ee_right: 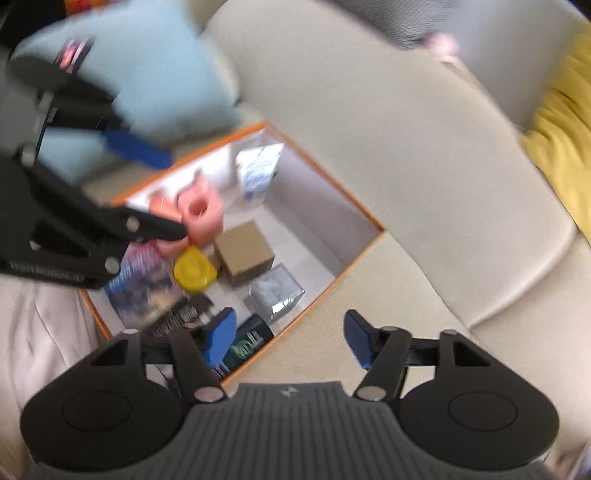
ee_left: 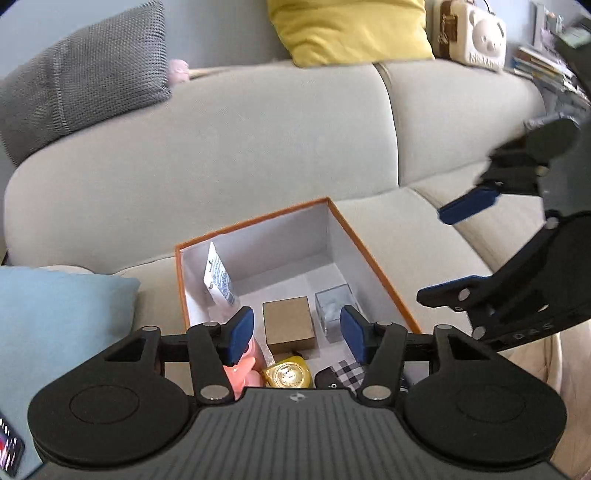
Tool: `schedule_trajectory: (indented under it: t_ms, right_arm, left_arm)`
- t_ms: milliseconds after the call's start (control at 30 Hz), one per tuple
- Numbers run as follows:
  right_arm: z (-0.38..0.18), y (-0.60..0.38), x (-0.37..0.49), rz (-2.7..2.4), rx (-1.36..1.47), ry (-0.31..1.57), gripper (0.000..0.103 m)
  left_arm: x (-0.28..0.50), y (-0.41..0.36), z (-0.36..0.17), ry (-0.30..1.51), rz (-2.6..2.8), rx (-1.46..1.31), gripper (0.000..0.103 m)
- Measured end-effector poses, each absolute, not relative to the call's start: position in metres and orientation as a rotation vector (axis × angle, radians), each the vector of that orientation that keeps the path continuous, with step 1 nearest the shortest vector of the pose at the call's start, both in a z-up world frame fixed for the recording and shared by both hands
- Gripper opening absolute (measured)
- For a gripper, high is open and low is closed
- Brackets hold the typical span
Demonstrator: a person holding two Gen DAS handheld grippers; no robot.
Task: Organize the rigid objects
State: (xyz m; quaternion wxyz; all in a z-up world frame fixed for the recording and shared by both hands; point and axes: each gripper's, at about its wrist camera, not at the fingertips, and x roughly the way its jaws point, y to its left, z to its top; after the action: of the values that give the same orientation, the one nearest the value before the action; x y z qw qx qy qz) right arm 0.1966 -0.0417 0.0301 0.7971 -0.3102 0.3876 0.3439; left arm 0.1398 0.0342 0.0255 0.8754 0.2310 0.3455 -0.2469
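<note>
An orange-rimmed box (ee_left: 258, 221) (ee_right: 325, 177) with a white inside sits on the sofa seat. It holds a white tube (ee_left: 218, 277) (ee_right: 258, 170), a brown carton (ee_left: 290, 325) (ee_right: 243, 251), a clear cube (ee_left: 334, 306) (ee_right: 277, 291), a yellow round piece (ee_left: 288, 374) (ee_right: 194, 271), a pink toy (ee_left: 243, 369) (ee_right: 201, 214), a checkered item (ee_left: 343, 371) and a dark can (ee_right: 251, 341). My left gripper (ee_left: 297, 325) (ee_right: 155, 188) hovers open above the box, empty. My right gripper (ee_right: 291, 336) (ee_left: 454, 251) hangs open over the box's right rim, also empty.
The beige sofa carries a grey cushion (ee_left: 85, 81), a yellow cushion (ee_left: 347, 29) and a light blue cushion (ee_left: 55, 314) left of the box. A phone (ee_left: 9, 446) lies on the blue cushion. A bear-faced case (ee_left: 480, 37) stands on the backrest.
</note>
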Motion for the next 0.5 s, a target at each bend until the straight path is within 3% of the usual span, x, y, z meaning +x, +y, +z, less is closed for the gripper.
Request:
schedule_trajectory:
  t_ms: [267,500]
  right_arm:
    - [0.055,-0.095,0.139,0.534,-0.333,0.697,0.079]
    - [0.042,-0.125,0.092,0.402,-0.093,0.599,0.085]
  left_arm:
    - [0.092,0.046,0.044,0.539,-0.402,0.413,0.075]
    - [0.049,0.058,0.041,0.412,-0.338,0.326,0.099]
